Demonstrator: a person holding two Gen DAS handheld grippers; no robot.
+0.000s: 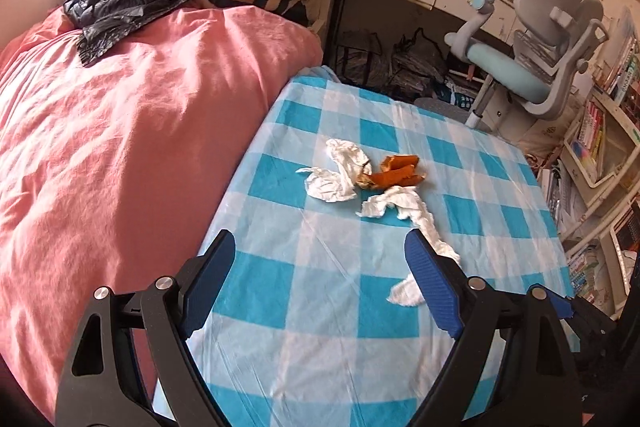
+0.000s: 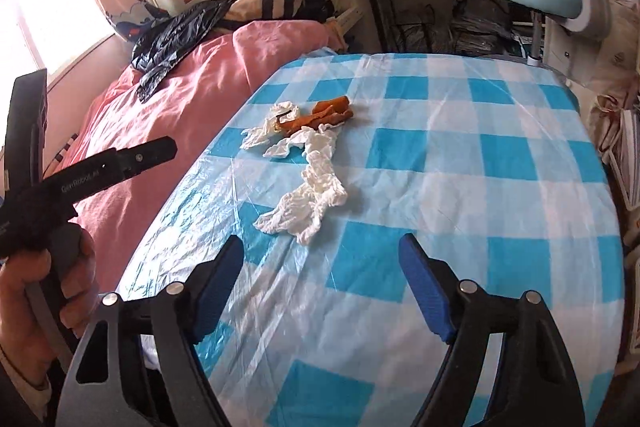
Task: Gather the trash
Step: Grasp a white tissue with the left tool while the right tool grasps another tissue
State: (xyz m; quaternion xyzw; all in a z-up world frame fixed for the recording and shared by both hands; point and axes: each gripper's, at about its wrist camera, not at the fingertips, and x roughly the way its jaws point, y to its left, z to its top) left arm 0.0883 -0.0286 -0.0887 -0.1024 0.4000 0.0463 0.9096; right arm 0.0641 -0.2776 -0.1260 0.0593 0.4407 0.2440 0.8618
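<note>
Crumpled white tissues [image 1: 340, 175] and orange peel [image 1: 396, 171] lie in a small heap on the blue-and-white checked tablecloth [image 1: 320, 307]. A long twisted tissue [image 1: 428, 227] runs from the heap toward my left gripper [image 1: 318, 247], which is open and empty; its right finger covers part of that tissue. In the right wrist view the peel [image 2: 324, 115], the tissues [image 2: 268, 131] and the long tissue [image 2: 312, 199] lie ahead of my right gripper [image 2: 320, 247], open and empty. A black plastic bag [image 1: 132, 3] lies on the pink bed.
The pink quilt [image 1: 120, 147] borders the table's left edge. A grey and blue desk chair [image 1: 532, 59] and desk stand beyond the table. Bookshelves [image 1: 600, 147] are at the right. The left gripper's body and hand [image 2: 60, 211] show at the right view's left.
</note>
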